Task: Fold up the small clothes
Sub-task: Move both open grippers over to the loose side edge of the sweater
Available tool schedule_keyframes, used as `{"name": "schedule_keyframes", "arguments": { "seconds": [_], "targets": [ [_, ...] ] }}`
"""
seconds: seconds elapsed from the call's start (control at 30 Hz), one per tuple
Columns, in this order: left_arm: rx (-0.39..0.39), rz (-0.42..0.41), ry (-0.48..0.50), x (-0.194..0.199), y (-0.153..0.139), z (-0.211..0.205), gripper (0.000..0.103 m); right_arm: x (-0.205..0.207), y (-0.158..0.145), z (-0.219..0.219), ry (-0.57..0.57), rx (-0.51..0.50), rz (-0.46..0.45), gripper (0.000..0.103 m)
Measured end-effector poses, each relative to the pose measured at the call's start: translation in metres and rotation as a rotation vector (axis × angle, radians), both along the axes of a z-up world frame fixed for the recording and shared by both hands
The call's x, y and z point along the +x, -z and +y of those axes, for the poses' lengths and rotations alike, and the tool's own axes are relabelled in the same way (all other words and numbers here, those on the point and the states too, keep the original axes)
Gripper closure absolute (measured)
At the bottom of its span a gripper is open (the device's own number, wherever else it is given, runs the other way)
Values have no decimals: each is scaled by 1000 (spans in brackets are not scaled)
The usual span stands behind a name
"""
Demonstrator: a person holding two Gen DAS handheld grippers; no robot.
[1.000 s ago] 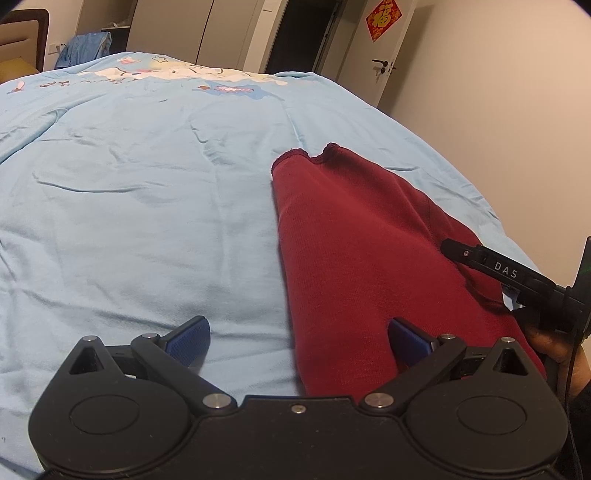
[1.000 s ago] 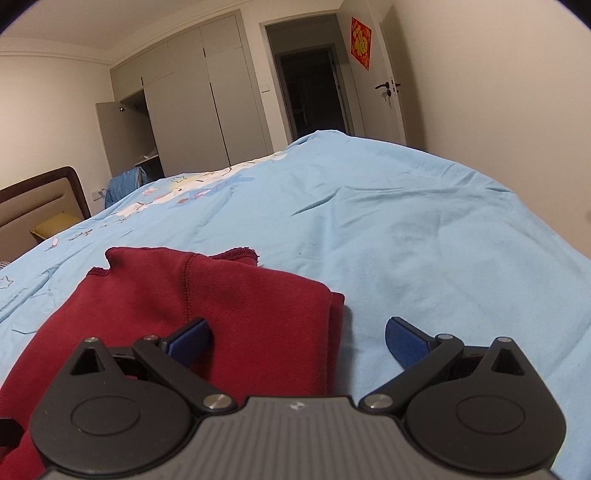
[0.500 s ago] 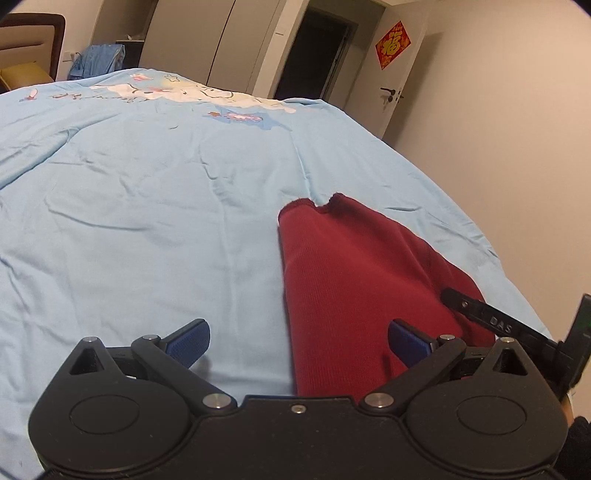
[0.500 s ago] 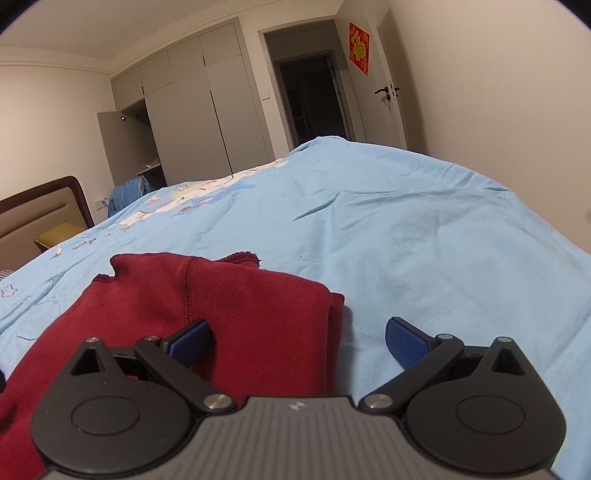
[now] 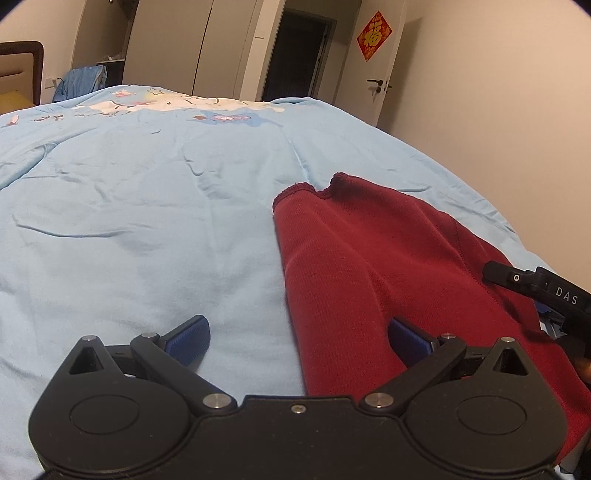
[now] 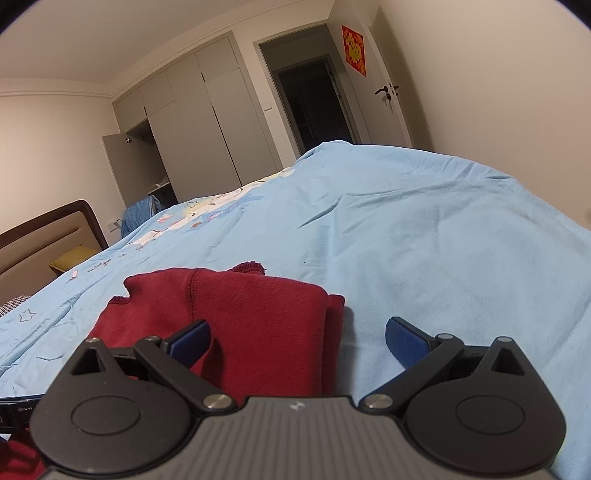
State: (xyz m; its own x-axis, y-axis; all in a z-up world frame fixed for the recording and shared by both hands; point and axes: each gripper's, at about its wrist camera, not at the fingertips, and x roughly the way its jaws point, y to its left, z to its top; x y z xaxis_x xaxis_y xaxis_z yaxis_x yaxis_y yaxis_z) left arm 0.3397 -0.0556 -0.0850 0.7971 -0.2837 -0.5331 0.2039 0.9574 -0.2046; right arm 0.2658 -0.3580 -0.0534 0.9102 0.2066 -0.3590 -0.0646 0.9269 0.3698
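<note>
Left wrist view: the left gripper (image 5: pixel 297 334) is spread wide over the folded red garment (image 5: pixel 373 266) lying on the bed (image 5: pixel 147 206); closing low could snag the bedcover.

Right wrist view: the right gripper (image 6: pixel 297 338), also spread, straddles the garment's stacked edge (image 6: pixel 327 325); pinching one layer would undo the fold.

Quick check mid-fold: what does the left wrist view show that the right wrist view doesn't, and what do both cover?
Only the left wrist view shows the dark red knit garment's long left folded edge and the right gripper's black body marked DAS over the cloth's right side. Only the right wrist view shows the garment's doubled right edge, the brown padded headboard and the open grey wardrobe door. Both show the light blue bedspread, the red door decoration, and open fingers: left gripper, right gripper.
</note>
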Motion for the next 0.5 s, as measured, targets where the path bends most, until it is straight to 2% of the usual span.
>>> {"name": "schedule_keyframes", "arguments": {
  "seconds": [0.5],
  "targets": [
    [-8, -6, -4, -1, 2, 1, 1, -2, 0, 5, 5, -8, 10, 1]
  ]
}}
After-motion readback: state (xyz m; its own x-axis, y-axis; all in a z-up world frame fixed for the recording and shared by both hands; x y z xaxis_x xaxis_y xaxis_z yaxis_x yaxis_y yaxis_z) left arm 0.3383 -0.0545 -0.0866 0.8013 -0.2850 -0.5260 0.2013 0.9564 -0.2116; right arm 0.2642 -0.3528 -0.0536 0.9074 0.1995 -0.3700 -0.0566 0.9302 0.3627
